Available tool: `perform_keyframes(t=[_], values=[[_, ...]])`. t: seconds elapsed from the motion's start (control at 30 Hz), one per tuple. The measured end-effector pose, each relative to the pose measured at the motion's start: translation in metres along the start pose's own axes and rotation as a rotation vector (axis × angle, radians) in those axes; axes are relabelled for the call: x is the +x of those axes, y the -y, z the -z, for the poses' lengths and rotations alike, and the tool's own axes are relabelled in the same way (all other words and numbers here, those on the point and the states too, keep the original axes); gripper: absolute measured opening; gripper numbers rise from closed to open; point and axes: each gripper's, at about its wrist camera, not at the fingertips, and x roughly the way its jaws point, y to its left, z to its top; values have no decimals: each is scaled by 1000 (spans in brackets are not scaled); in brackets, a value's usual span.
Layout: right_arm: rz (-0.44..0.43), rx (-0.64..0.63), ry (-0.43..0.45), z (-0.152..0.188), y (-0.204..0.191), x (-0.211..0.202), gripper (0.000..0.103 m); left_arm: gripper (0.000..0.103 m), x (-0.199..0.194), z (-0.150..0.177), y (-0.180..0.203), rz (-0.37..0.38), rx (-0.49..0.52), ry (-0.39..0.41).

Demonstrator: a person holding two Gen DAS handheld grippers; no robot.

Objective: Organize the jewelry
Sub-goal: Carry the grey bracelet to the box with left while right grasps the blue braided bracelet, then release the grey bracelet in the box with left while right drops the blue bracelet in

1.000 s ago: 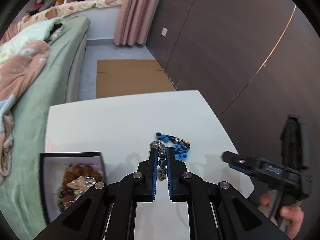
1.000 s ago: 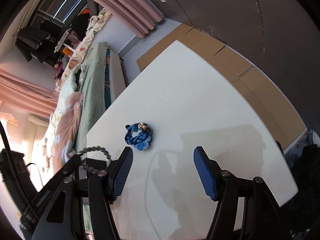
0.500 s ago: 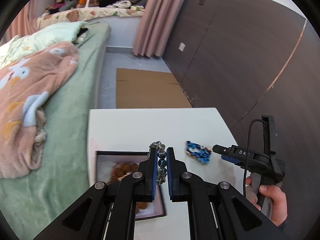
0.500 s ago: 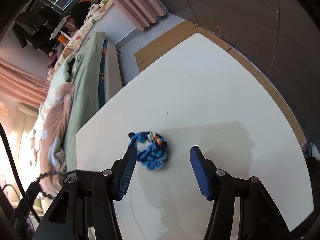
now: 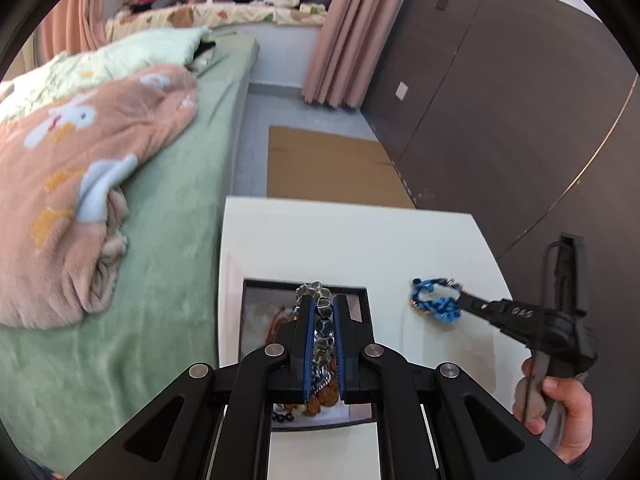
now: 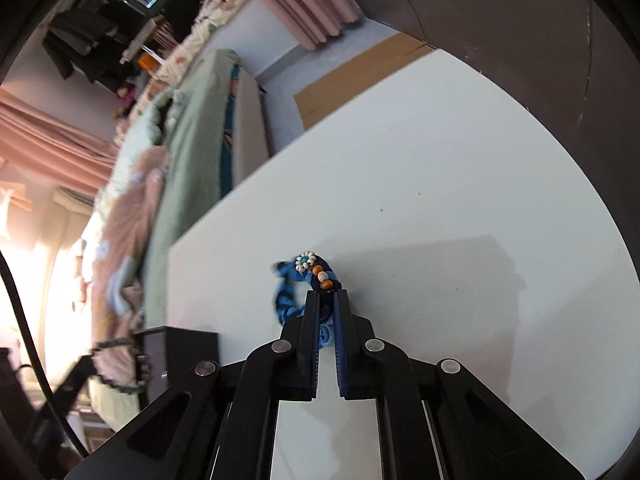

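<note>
My left gripper (image 5: 323, 300) is shut on a grey-and-teal beaded bracelet (image 5: 322, 312) and holds it above the open black jewelry box (image 5: 256, 284), which holds brown beads and other pieces. My right gripper (image 6: 327, 295) is shut on a blue braided bracelet (image 6: 294, 300) with white and orange beads, on the white table (image 6: 440, 200). The left wrist view shows the blue bracelet (image 5: 434, 302) lying right of the box with the right gripper's tip (image 5: 466, 303) on it. The box corner (image 6: 180, 344) shows at the left in the right wrist view.
A bed with a green sheet (image 5: 160, 220) and a pink blanket (image 5: 80, 168) runs along the table's left edge. A dark panelled wall (image 5: 500, 100) stands to the right. Cardboard (image 5: 328, 168) lies on the floor beyond the table.
My left gripper carried the beaded bracelet left, from over the blue bracelet to above the box. My right gripper moved in on the blue bracelet and closed on it.
</note>
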Motion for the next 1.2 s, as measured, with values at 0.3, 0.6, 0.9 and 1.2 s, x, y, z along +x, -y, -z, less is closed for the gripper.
perform_keyframes(t=[0.3,0.6,0.9,1.2], values=[[-96,-38,70,10,-11,-37,8,76,6,8,-9,51,-27,-39],[-292,-151,99,20,-54,-55,8,76,-9,12,-30,6,-54,-6],[-450,-241,45,37,-100,-40,8,76,-21,13,-42,-16,-73,7],[-321,-313,9,48,-112,-31,67,96,-43,18,-34,-13,-61,40]])
